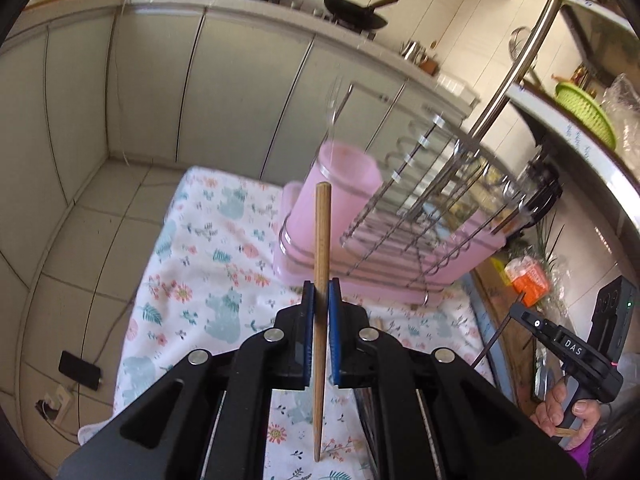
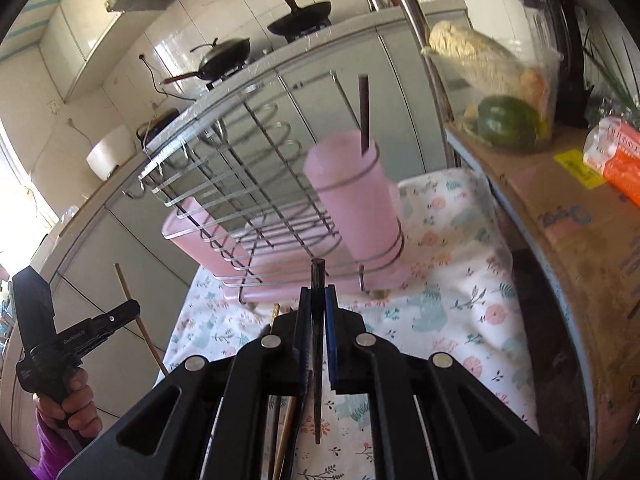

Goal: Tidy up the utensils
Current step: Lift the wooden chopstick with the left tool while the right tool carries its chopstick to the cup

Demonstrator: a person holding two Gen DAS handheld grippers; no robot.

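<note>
My left gripper point(image 1: 320, 286) is shut on a light wooden chopstick point(image 1: 322, 232), held upright above the floral cloth. It also shows in the right wrist view point(image 2: 132, 308) at the far left. My right gripper point(image 2: 318, 292) is shut on a dark chopstick point(image 2: 317, 320), held upright in front of the rack. A pink utensil cup point(image 2: 352, 200) stands in the wire dish rack point(image 2: 240, 184) and holds one dark chopstick point(image 2: 364, 112). In the left wrist view the cup point(image 1: 340, 188) holds a clear fork point(image 1: 334, 100).
The rack stands on a pink tray point(image 1: 400, 280) on a table with a floral cloth point(image 1: 208, 264). More chopsticks lie on the cloth under my right gripper point(image 2: 286, 432). A cardboard box point(image 2: 568, 224) and a blender jug of vegetables point(image 2: 504, 92) stand to the right.
</note>
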